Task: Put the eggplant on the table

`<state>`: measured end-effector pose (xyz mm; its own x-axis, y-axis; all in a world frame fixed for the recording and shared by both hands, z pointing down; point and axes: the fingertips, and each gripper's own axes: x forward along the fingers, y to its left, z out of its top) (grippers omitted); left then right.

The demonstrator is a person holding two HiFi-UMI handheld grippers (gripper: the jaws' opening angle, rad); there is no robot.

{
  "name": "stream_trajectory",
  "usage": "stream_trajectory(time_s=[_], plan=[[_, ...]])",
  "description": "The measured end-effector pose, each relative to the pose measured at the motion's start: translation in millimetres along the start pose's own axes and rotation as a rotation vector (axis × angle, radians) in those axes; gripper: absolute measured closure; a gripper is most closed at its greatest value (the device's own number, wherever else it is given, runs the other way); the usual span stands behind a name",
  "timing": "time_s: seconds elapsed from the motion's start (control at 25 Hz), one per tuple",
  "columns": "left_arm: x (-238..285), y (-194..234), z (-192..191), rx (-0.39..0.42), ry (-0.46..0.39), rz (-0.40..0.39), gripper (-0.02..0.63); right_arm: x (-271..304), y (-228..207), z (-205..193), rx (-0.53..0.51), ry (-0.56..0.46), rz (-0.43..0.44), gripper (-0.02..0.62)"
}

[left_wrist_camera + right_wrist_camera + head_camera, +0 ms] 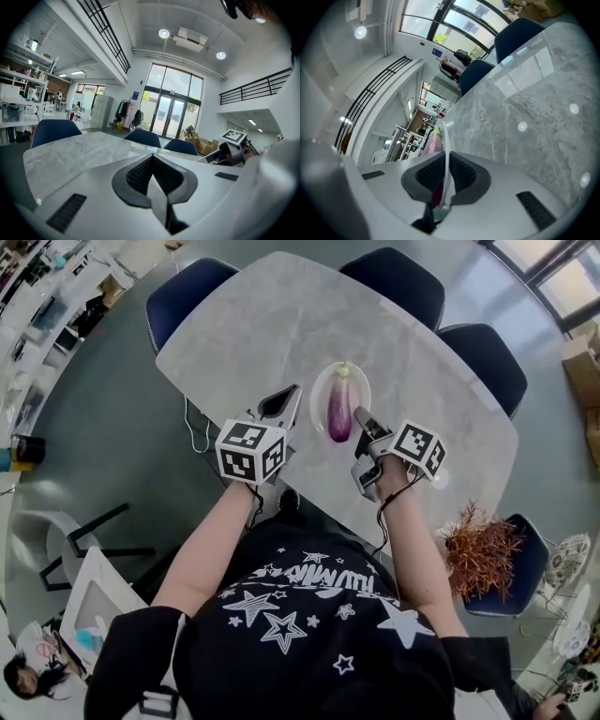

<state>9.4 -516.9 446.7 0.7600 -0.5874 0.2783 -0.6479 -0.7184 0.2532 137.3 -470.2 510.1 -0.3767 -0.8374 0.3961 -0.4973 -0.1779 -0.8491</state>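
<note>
Long purple eggplant (339, 407) lies on the round white plate (319, 388). Right gripper (360, 416) jaws pinch the plate's near rim; left gripper (289, 397), left of the plate, jaws together, empty. Best tip slowly so it slides onto the grey marble tabletop (262, 324).

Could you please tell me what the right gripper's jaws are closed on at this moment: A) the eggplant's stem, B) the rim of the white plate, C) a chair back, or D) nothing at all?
B: in the right gripper view, the right gripper has its pads shut on the thin white rim of the plate, and the eggplant lies on that plate.
</note>
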Motion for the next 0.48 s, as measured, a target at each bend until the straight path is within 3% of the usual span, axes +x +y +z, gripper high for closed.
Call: stream_trajectory(time_s=[0.48], plan=[[56.2, 44.0, -14.0, 0.009, 0.075, -0.095, 0.598, 38.6, -48.1, 30.0, 0.081, -0.113, -0.147, 0.571]])
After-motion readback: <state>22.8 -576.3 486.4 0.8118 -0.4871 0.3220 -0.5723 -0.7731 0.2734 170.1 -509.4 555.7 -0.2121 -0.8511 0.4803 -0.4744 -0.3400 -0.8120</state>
